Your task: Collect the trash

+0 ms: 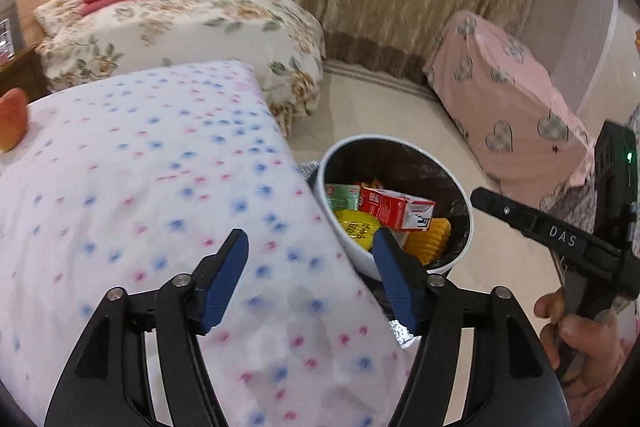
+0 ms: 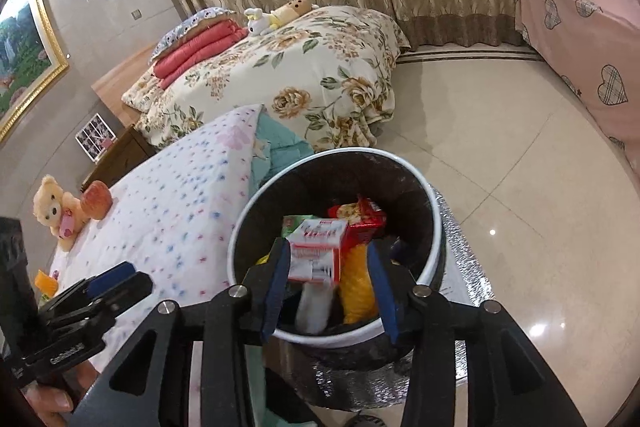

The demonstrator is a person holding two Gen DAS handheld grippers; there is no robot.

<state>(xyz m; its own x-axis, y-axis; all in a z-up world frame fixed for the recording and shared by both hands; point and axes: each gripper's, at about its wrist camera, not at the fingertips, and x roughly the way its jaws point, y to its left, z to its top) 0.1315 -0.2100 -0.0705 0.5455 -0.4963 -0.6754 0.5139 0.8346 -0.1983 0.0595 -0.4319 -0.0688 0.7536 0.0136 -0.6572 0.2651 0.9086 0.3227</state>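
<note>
Bedroom floor [image 2: 500, 147]; full trash bin [image 2: 256, 203]; nearby bed [image 1: 140, 187].

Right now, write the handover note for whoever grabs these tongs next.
Left tongs: open, empty, above the spotted bed.
Right tongs: open, gripping nothing, over the bin.
Done: the red-and-white carton, the yellow wrapper and other packets lie in the bin.
Left: a small orange item on the bed may be trash; check it.
</note>
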